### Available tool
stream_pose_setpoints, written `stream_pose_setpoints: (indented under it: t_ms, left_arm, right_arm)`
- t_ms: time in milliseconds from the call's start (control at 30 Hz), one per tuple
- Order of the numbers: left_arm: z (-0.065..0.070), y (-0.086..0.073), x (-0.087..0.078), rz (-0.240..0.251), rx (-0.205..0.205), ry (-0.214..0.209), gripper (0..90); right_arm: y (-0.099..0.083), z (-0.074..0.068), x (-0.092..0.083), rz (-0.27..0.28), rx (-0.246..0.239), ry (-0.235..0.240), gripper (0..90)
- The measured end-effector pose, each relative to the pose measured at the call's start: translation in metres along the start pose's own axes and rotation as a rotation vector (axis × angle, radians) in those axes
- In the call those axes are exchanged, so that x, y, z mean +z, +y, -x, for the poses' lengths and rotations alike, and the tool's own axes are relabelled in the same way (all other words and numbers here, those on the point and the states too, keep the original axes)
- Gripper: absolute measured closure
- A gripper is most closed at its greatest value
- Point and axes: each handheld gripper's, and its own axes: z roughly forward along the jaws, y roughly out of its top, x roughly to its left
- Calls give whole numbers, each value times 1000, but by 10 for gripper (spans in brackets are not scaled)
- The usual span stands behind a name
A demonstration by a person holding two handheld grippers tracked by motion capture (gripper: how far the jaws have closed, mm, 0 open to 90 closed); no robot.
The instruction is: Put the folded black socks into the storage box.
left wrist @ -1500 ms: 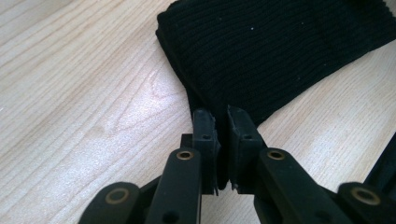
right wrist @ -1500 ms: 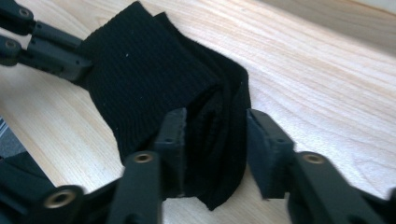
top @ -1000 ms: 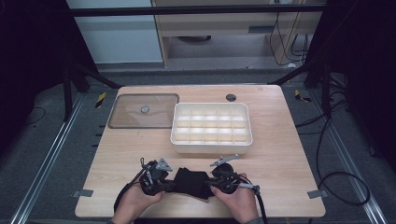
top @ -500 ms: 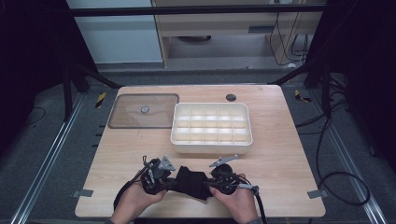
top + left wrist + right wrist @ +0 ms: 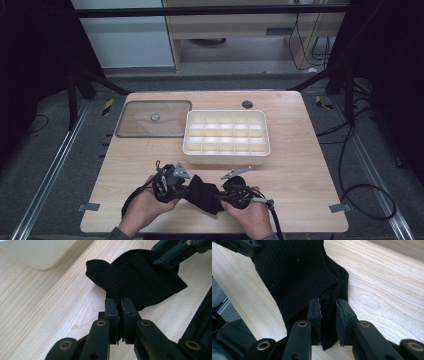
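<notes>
A black ribbed knit cloth (image 5: 204, 194) lies bunched on the wooden table (image 5: 310, 165), close to its near edge and about midway along it, in front of the white compartment tray. It is thick and soft, and folded over itself, with a rounded fold (image 5: 110, 277) humped up on the side toward the tray. One end is pinched between the jaws of the left gripper (image 5: 119, 305), and the opposite edge is pinched between the jaws of the right gripper (image 5: 328, 307). Between the two it sags onto the wood, a doubled edge (image 5: 342, 287) showing at the right side.
</notes>
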Motion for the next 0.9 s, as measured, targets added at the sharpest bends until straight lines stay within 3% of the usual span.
stream_pose_setpoints:
  t_ms: [333,433,667,900]
  left_arm:
    - [-6,-4,2,-11,-16,-15,848]
    - [-6,-3,2,-11,-17,-19,848]
    - [-7,-4,1,-26,-7,-20,848]
    - [-9,-7,-1,-48,5,4,848]
  right_arm:
    - [0,-3,-1,-15,-23,-30,725]
    - [2,-4,-1,-27,-37,-57,703]
    - [4,-6,-4,-35,-42,-66,636]
    - [6,-5,-7,-51,-40,-79,631]
